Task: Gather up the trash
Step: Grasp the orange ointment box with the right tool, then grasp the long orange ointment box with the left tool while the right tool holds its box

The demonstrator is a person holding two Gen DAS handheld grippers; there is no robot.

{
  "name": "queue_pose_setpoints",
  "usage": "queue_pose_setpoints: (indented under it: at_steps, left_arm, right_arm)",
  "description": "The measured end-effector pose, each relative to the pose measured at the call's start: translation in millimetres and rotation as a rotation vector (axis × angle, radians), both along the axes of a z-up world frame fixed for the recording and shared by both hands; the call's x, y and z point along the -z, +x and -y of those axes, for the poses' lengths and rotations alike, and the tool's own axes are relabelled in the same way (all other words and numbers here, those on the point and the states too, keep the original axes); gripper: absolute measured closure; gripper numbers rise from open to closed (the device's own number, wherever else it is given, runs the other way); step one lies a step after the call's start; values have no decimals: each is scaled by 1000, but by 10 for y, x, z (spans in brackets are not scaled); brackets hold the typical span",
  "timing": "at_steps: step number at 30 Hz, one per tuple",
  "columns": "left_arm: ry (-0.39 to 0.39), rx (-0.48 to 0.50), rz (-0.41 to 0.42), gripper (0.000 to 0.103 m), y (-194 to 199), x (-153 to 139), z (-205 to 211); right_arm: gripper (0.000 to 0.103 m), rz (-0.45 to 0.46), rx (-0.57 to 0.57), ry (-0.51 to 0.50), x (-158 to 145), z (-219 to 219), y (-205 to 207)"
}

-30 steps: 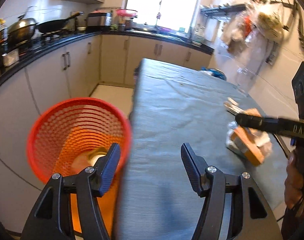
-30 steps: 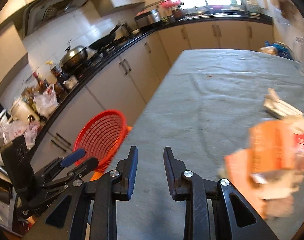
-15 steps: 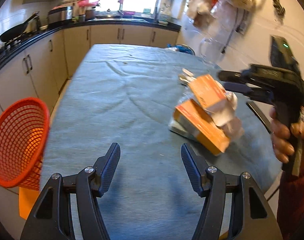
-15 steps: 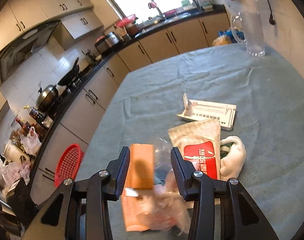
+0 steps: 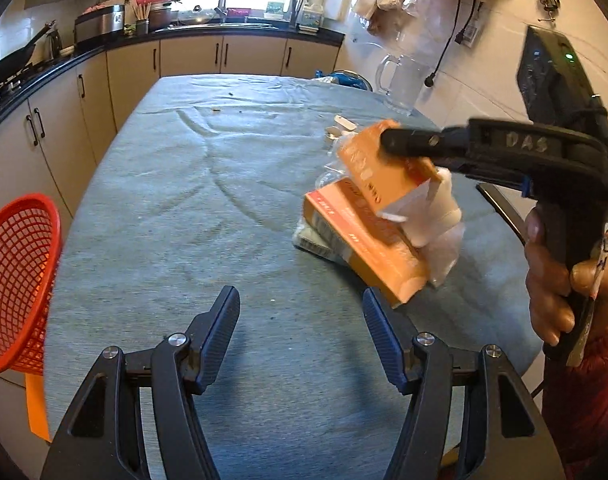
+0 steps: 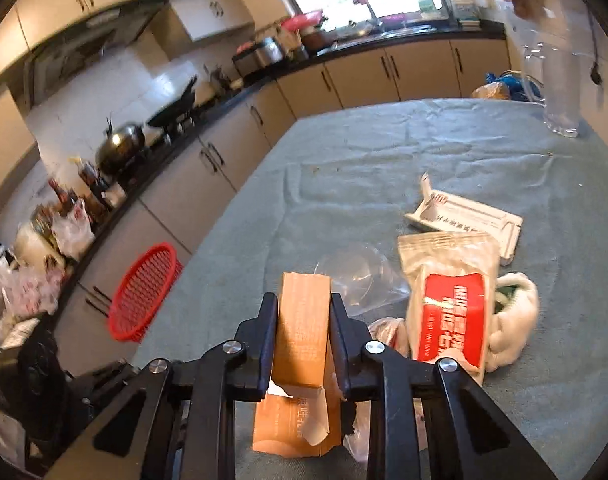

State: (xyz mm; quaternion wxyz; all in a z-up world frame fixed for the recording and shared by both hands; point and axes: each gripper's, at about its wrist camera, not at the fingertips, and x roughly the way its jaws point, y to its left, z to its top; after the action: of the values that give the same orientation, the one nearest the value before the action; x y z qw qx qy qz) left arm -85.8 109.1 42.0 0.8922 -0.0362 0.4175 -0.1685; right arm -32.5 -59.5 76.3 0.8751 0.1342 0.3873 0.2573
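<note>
While the right claw (image 6: 303, 312) pinches an orange box (image 6: 302, 332) between its fingers, lifted above a second box (image 5: 367, 240) lying on the surface (image 5: 192, 184), the left claw (image 5: 302, 328) hangs spread wide and empty. In the right wrist view a red-label pouch (image 6: 449, 312) lies at 3 o'clock of the held box. The red basket (image 5: 16, 280) stands off the surface's edge at 9 o'clock in the left wrist view.

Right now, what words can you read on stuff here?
"DAS": raised letters on the right gripper.
Orange box it grips: printing too blurred to read.
Second orange box: print unreadable.
Red-and-white packet: white lettering, too blurred.
White carton: small print, unreadable.
</note>
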Motion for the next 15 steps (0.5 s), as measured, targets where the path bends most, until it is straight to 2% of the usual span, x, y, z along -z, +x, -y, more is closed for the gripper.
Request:
queue_pose_setpoints:
  at_steps: [5, 9, 15]
  left_arm:
    - [-48, 26, -20, 34, 41, -47, 118]
    - [-104, 44, -79, 34, 182, -69, 340]
    - [-44, -28, -158, 34, 394, 55, 662]
  right_arm:
    - [76, 62, 90, 56, -156, 338, -159]
    - [76, 90, 133, 73, -208, 504, -279]
    - [76, 95, 160, 100, -205, 714, -397]
